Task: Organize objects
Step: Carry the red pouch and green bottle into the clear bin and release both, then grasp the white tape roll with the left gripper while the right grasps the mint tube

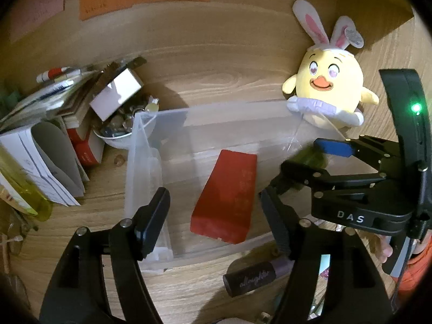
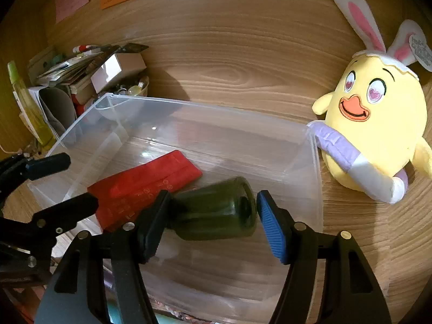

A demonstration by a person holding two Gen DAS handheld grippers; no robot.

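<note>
At the far left of the bench a pile of papers and a bowl of small bits stand crammed against the wall, likely things waiting to be sorted. Right of them sits the clear bin, the place everything seems meant to go. The left gripper hangs over the bin's near left part with its fingers released and nothing between them; directly beyond lies the red pack, flat on the bin floor, so it looks already put away. It is a flat red slab with faint printing. A dark tube lies on the bench just outside the bin's near wall. The right gripper reaches into the bin with the green bottle lying crosswise between its fingers; whether the pads press it I cannot tell, since a gap shows beside the blue one. The bottle is dark, glossy and stubby. Far right, a plush chick leans on the bin's corner.
</note>
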